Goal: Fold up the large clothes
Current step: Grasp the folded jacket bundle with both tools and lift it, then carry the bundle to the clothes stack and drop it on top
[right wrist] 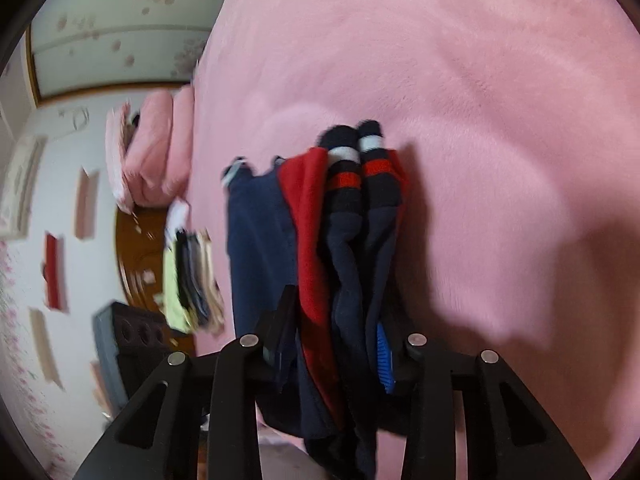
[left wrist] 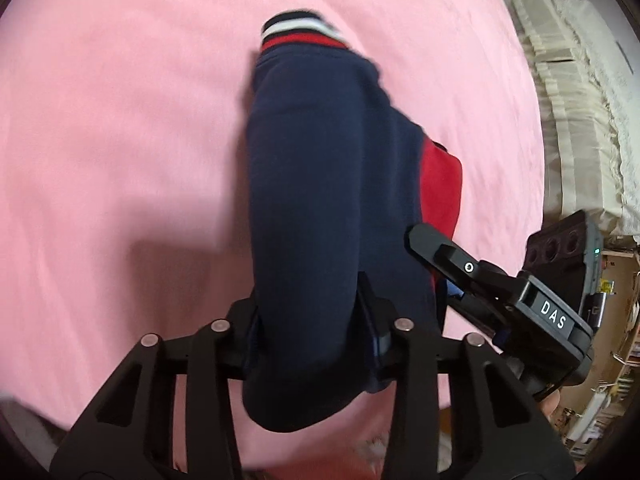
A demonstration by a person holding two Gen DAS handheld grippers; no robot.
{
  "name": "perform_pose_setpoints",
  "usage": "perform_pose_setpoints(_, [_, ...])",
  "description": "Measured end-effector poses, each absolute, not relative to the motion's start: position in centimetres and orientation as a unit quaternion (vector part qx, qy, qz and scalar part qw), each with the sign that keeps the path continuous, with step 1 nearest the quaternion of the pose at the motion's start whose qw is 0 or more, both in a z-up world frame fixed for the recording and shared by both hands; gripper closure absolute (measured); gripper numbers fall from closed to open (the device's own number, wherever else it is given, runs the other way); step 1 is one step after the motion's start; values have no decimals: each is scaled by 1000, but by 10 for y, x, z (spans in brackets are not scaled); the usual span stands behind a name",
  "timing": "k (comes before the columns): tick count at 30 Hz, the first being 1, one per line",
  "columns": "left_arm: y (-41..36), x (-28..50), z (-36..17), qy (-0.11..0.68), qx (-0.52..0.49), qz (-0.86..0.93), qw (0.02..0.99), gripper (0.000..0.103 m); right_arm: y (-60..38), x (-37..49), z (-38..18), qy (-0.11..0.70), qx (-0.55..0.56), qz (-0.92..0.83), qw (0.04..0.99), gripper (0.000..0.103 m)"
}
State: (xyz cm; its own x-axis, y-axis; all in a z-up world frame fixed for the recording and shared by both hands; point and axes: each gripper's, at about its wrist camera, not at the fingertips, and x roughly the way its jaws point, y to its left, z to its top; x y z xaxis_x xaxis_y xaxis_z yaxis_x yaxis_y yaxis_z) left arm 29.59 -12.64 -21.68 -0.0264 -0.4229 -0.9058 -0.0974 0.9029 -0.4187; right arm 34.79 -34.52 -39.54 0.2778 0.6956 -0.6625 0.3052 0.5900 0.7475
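A navy garment with a red panel and red-white-navy striped cuffs hangs over the pink bed cover. My left gripper is shut on a thick navy fold of it. My right gripper shows in the left wrist view just to the right, against the red part. In the right wrist view my right gripper is shut on bunched navy and red layers of the garment, with two striped cuffs hanging below.
The pink bed cover fills most of both views. A cream frilled bedspread lies at the right. A stack of folded clothes and a pink folded blanket sit at the bed's left edge, by a dark device.
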Motion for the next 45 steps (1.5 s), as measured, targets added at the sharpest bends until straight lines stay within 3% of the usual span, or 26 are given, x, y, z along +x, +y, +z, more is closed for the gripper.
perform_pose_setpoints(8, [-130, 217, -156, 756, -196, -137, 609, 68, -331, 274, -315, 641, 370, 157, 654, 72])
perform_pose_setpoints(16, [-92, 180, -103, 757, -212, -136, 603, 68, -292, 223, -266, 663, 383, 164, 622, 72])
perform_pose_setpoints(24, [50, 182, -90, 732, -226, -137, 628, 68, -171, 232, -234, 669, 335, 188, 636, 72])
perform_pose_setpoints(31, [228, 239, -94, 735, -199, -105, 639, 68, 19, 265, -240, 657, 338, 194, 645, 72])
perform_pose_setpoints(37, [371, 307, -23, 685, -168, -57, 707, 68, 196, 344, -216, 619, 341, 249, 663, 73])
perform_pose_setpoints(42, [455, 366, 41, 619, -136, -27, 773, 68, 309, 422, -165, 556, 349, 321, 683, 73])
perform_pose_setpoints(45, [485, 391, 53, 577, -109, -14, 809, 68, 359, 465, -148, 509, 373, 347, 694, 72])
